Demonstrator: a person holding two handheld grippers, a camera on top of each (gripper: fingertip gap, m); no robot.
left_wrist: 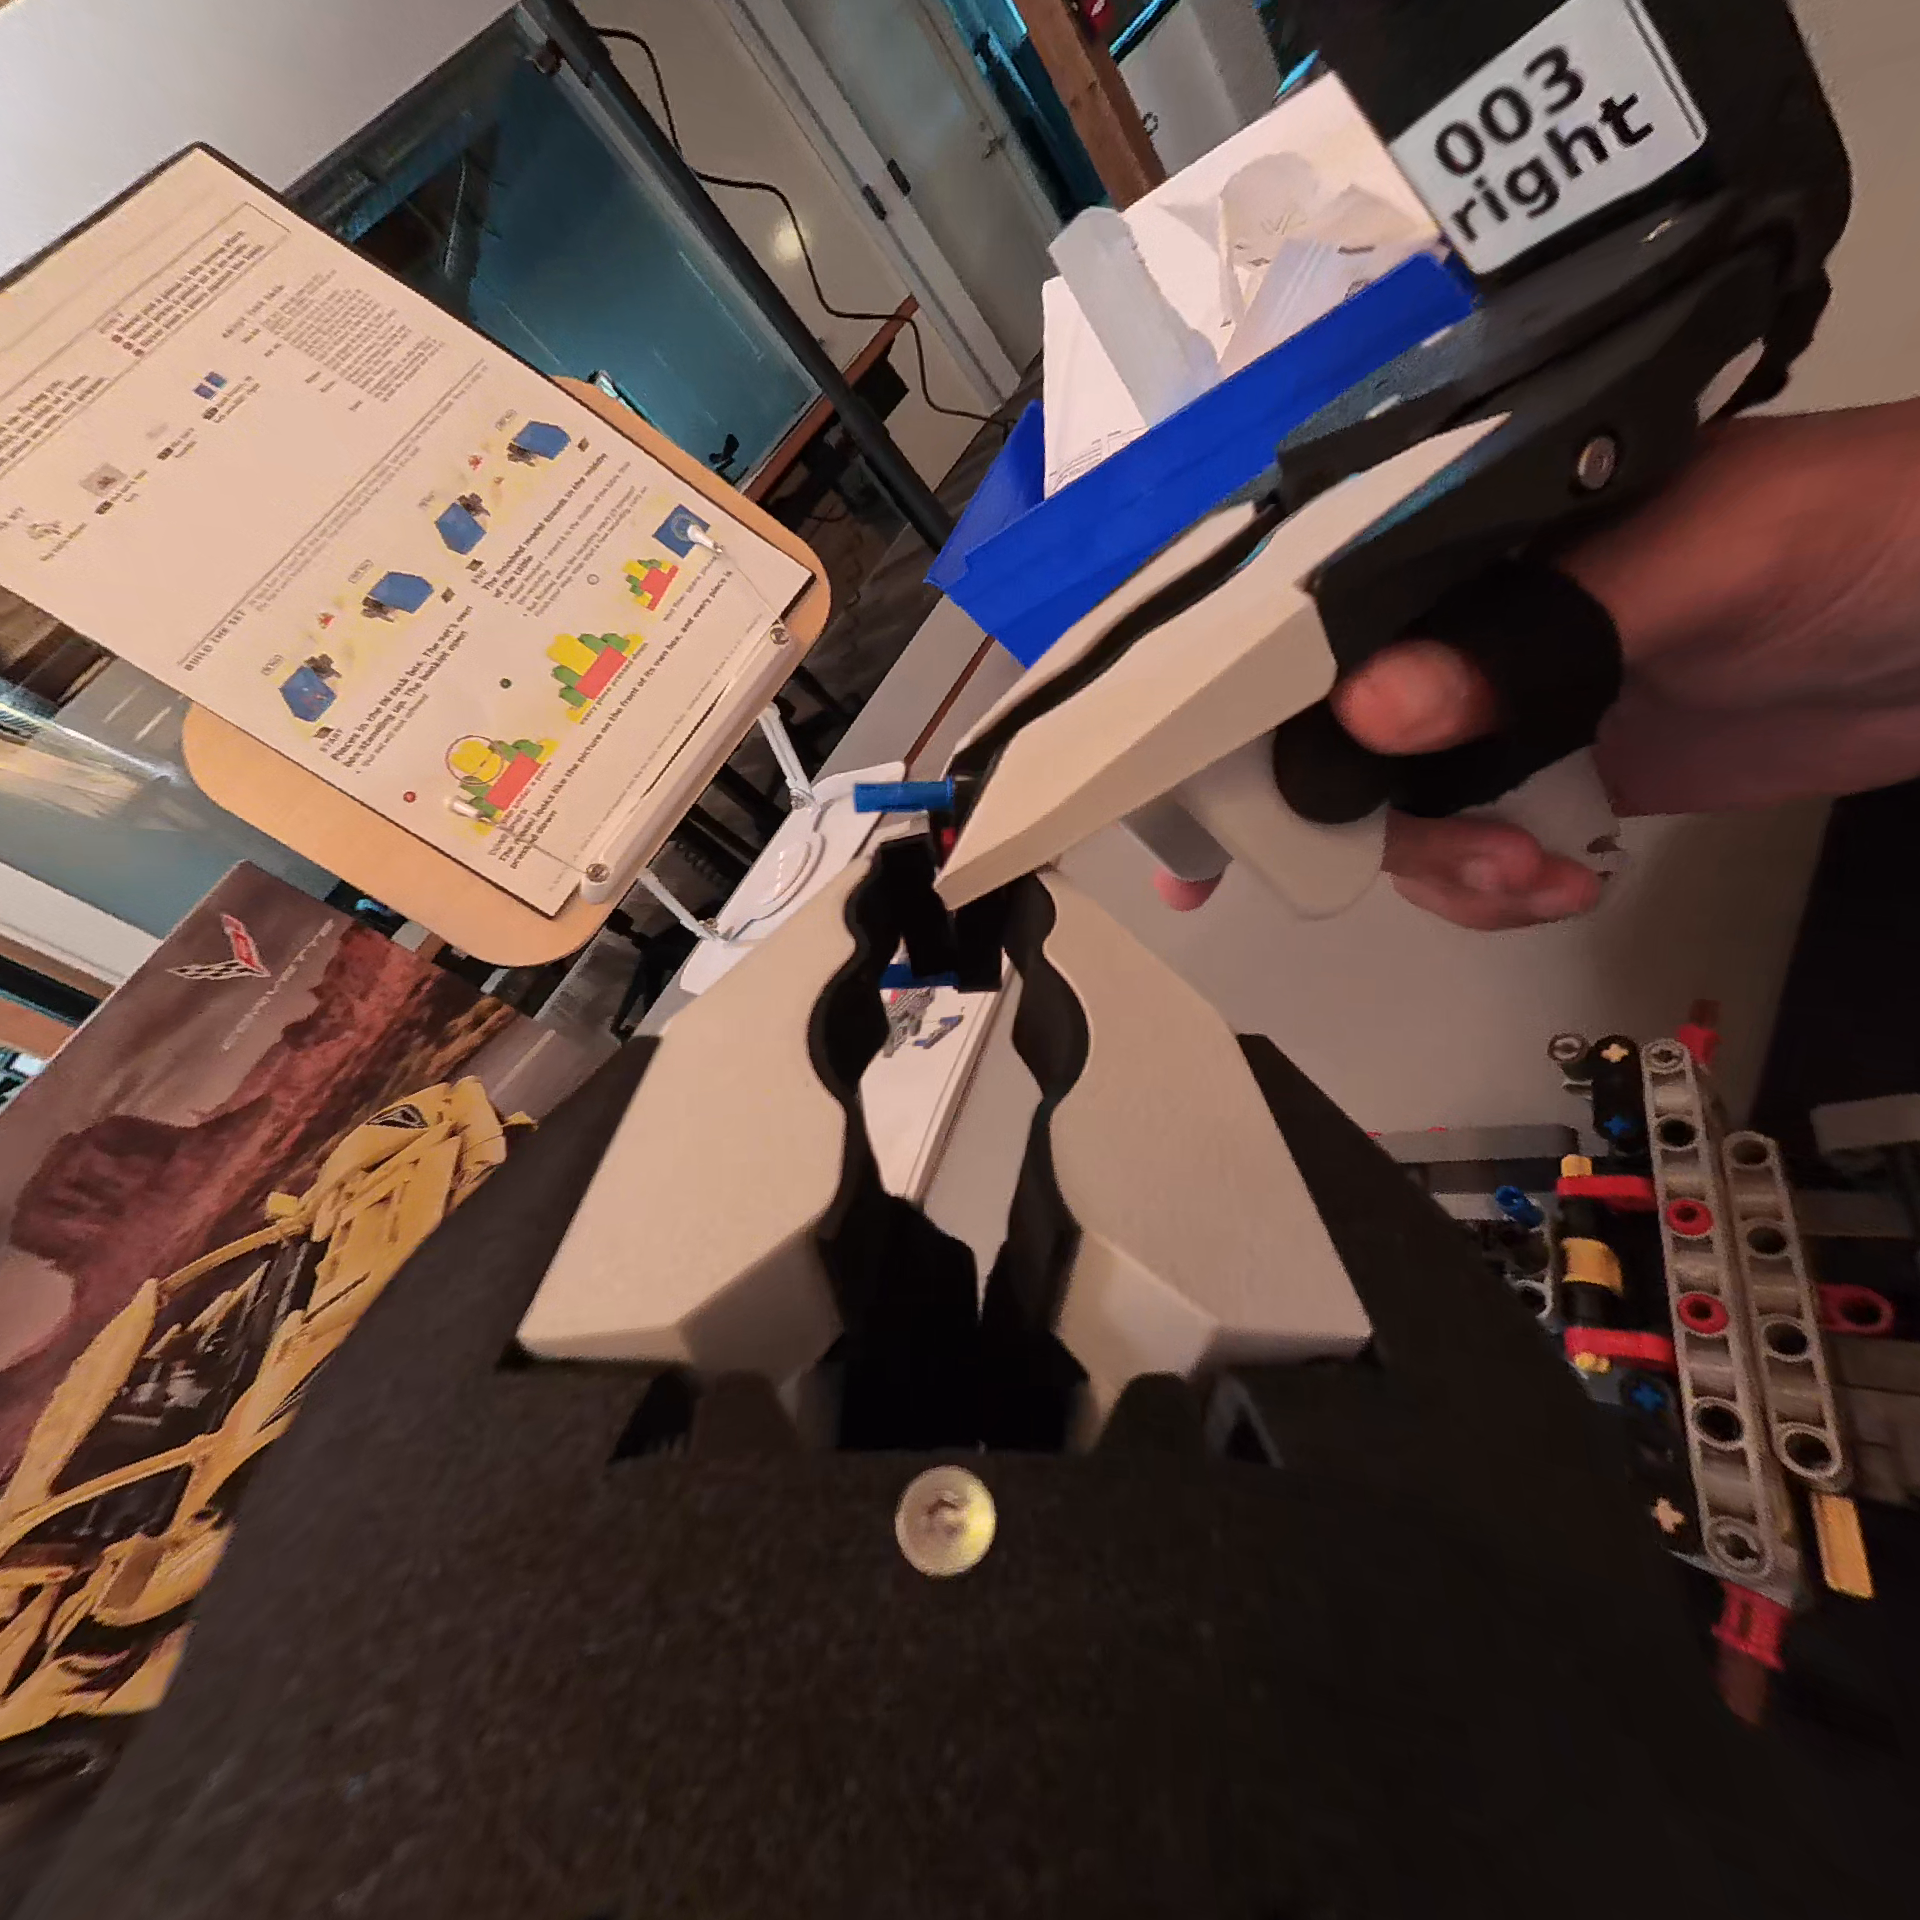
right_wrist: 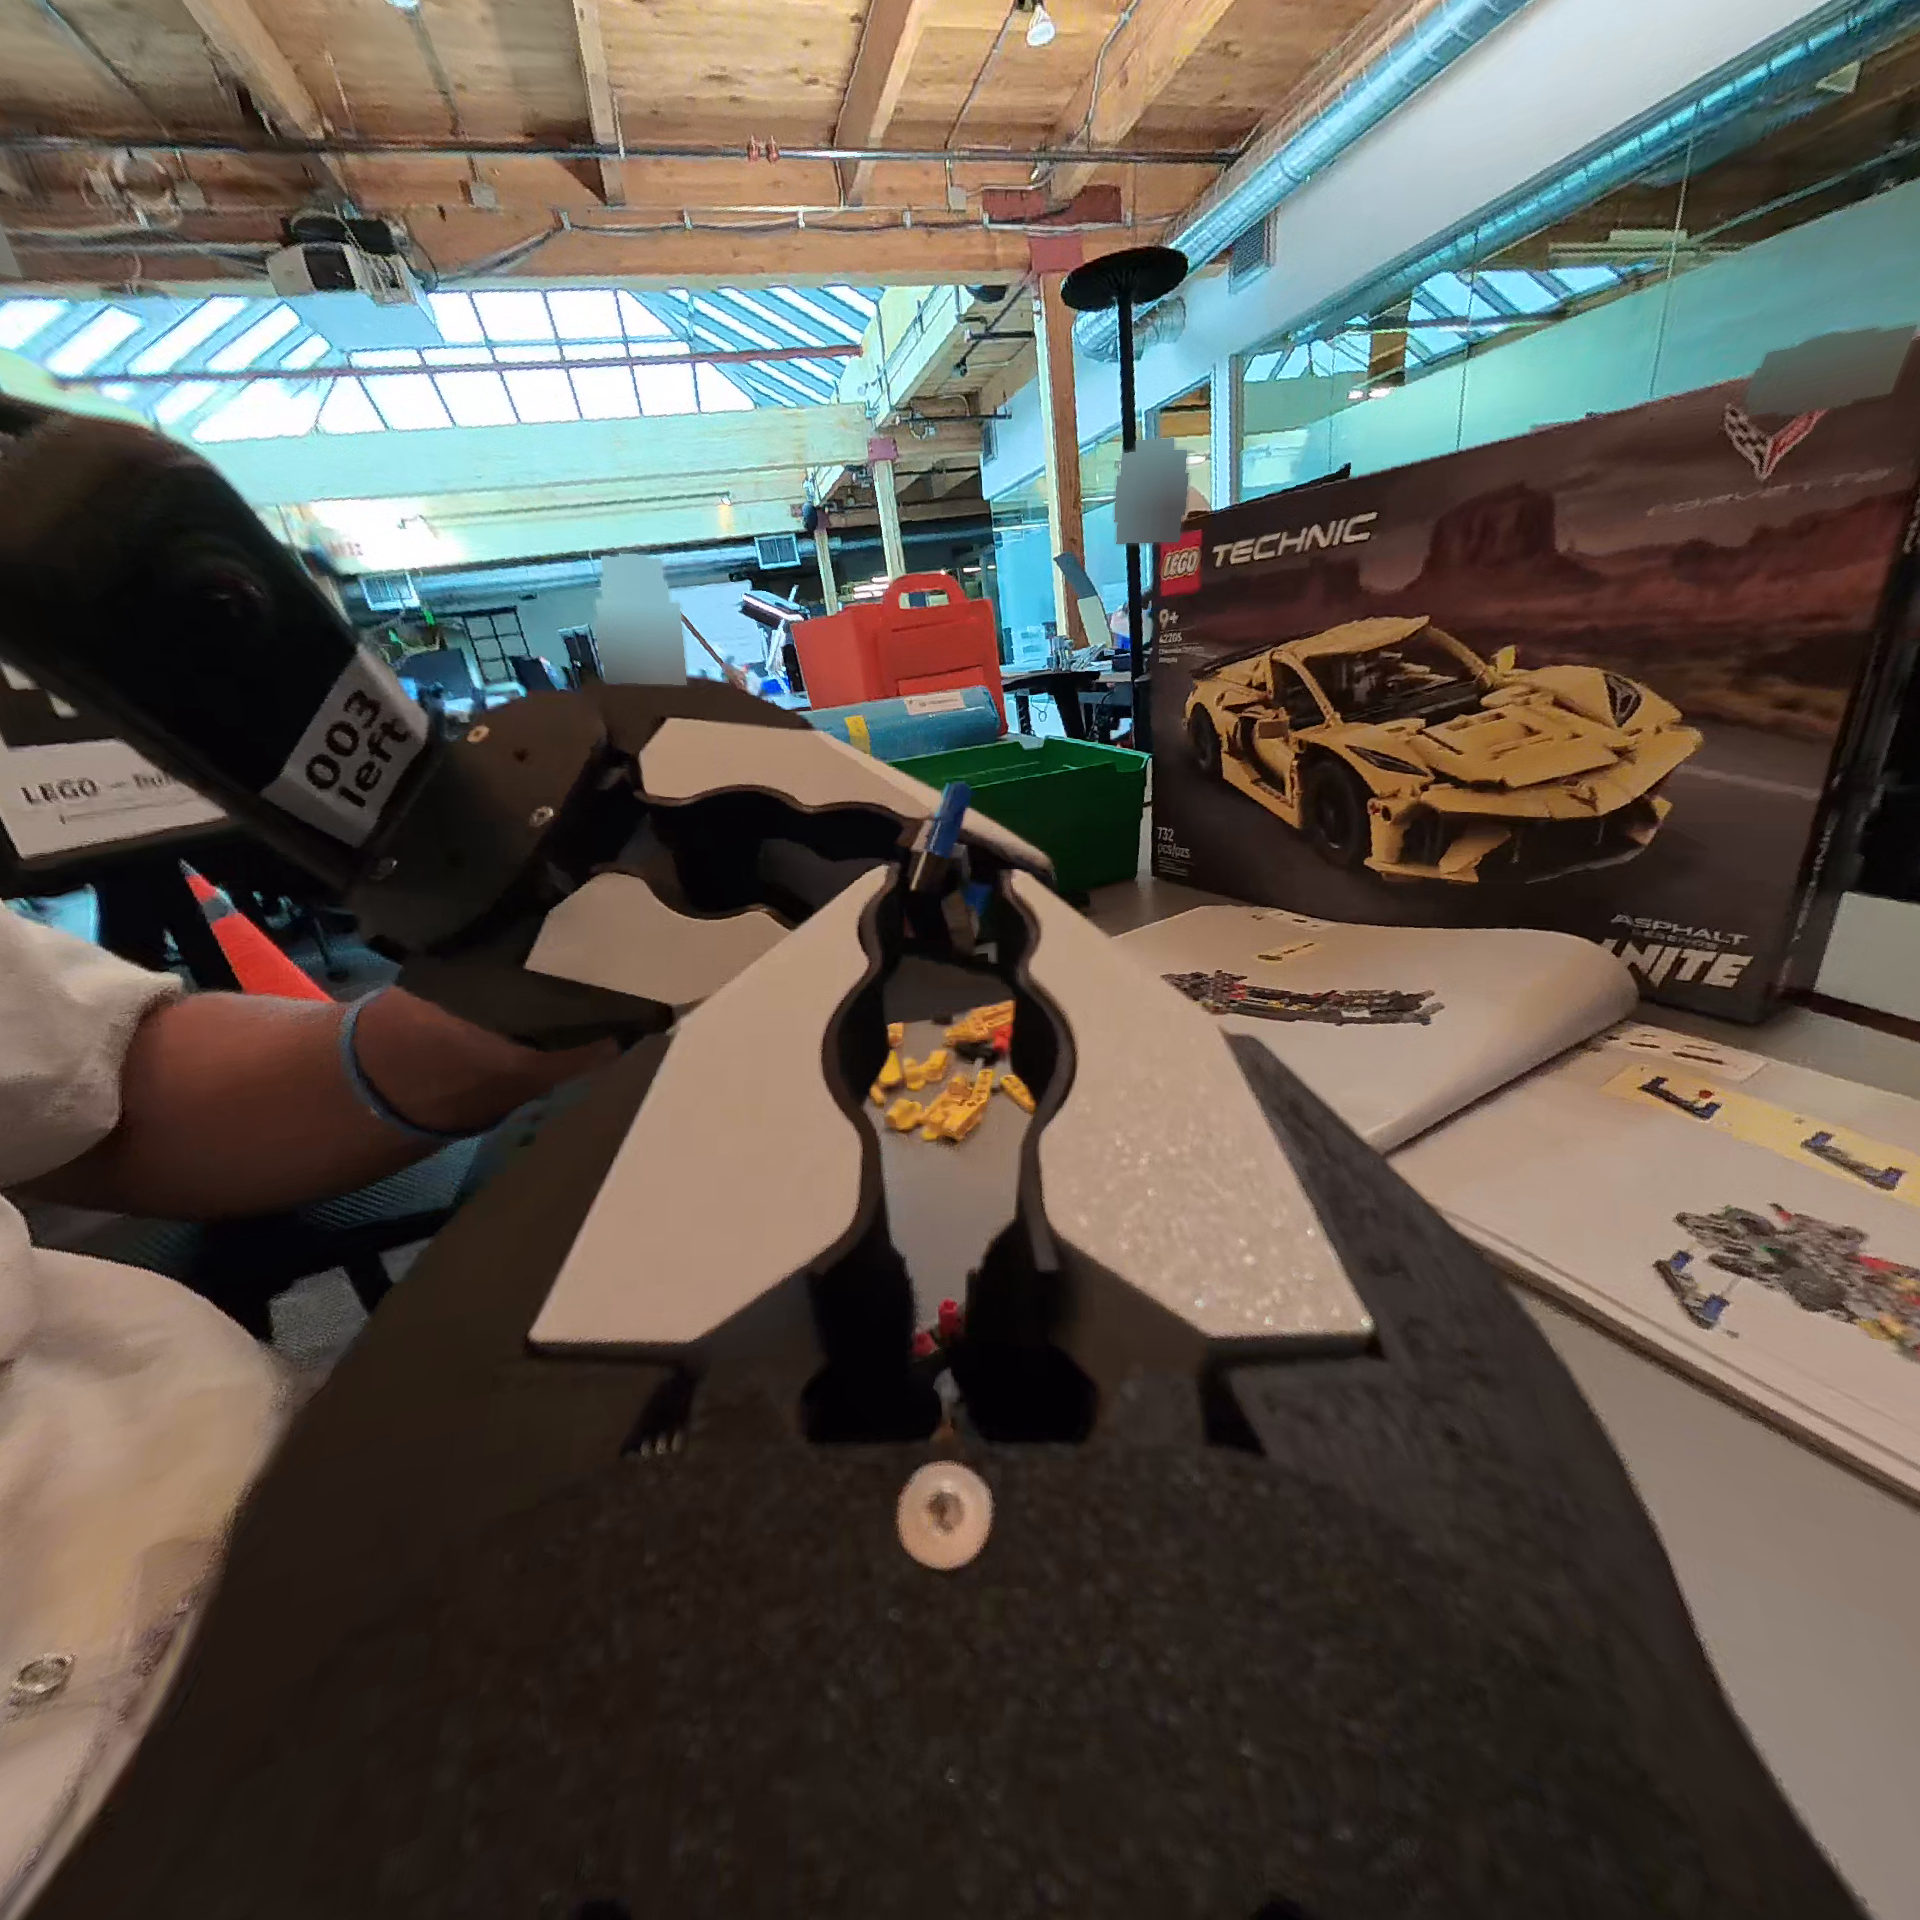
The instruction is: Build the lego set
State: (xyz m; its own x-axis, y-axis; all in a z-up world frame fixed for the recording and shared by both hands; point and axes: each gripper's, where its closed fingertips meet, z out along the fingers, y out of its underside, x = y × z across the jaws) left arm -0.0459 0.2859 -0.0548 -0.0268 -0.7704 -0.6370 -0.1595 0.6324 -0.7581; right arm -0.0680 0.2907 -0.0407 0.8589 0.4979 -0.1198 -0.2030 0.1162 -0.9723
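Left wrist view shows the left hand-held gripper [left_wrist: 940, 935] pinching a small black lego piece [left_wrist: 940, 951] between its tips, a blue bit at the piece's lower edge. The right hand-held gripper [left_wrist: 961, 842] comes in from the upper right, its tips touching the same piece beside a blue pin [left_wrist: 902, 796]; a gloved hand [left_wrist: 1558, 686] holds its handle. Both are raised off the surface, tip to tip, with little room between them.

To the right, near the surface edge, lies a partly built assembly [left_wrist: 1704, 1320] of grey beams with red and black parts. To the left the set box [left_wrist: 208, 1247] stands, with an instruction sheet on a wooden stand [left_wrist: 416, 540] above it and a blue bin [left_wrist: 1174, 509] behind.

Right wrist view shows the right hand-held gripper [right_wrist: 951, 894] pressed onto the black piece with the blue pin [right_wrist: 943, 821] upright at its tip. Below, loose yellow pieces [right_wrist: 951, 1081] lie on the surface [right_wrist: 1714, 1558]. An open booklet [right_wrist: 1455, 1039] lies to the right, before the box, and a green bin [right_wrist: 1039, 800] sits behind.
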